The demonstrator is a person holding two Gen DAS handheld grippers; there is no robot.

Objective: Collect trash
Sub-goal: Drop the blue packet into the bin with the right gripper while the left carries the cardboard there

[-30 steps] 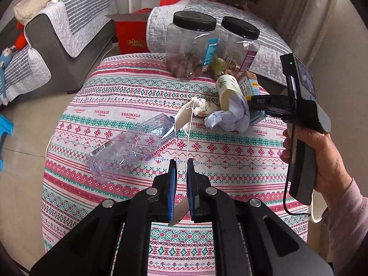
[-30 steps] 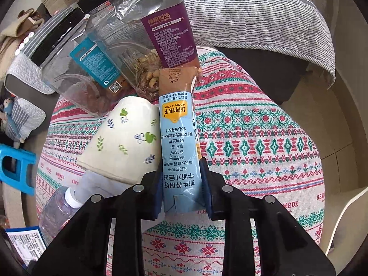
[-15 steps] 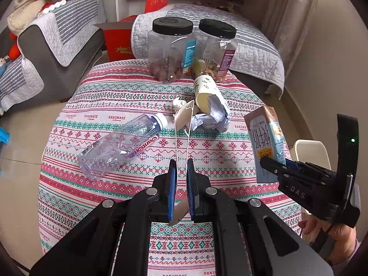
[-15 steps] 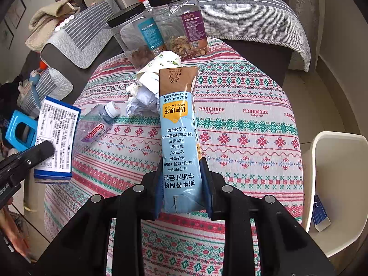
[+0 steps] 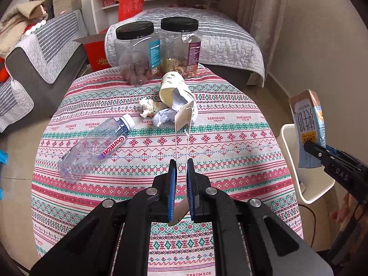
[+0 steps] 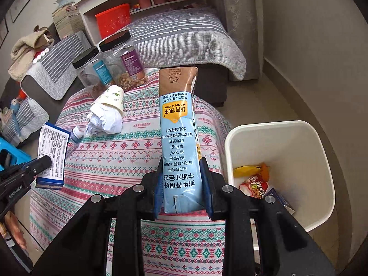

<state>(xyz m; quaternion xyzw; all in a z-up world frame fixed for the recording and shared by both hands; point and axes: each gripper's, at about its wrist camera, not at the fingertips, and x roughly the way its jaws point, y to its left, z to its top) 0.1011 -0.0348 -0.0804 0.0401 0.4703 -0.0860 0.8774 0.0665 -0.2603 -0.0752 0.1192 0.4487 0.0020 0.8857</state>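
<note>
Over the bin (image 6: 283,126), keep your right gripper (image 6: 181,184) pinching that milk carton (image 6: 178,126) till it's inside the rim, then let go.

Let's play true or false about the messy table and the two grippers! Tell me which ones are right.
1. The right gripper is holding a blue milk carton. True.
2. The white bin is empty. False: some wrappers already lie in its bottom.
3. The plastic bottle stands upright on the table. False: it lies on its side on the patterned tablecloth.
4. The two jars have black lids. True.
5. The left gripper holds nothing. False: it pinches a thin flat packet, seen edge-on from its own camera.
6. A paper cup lies tipped over beside crumpled paper. True.
</note>
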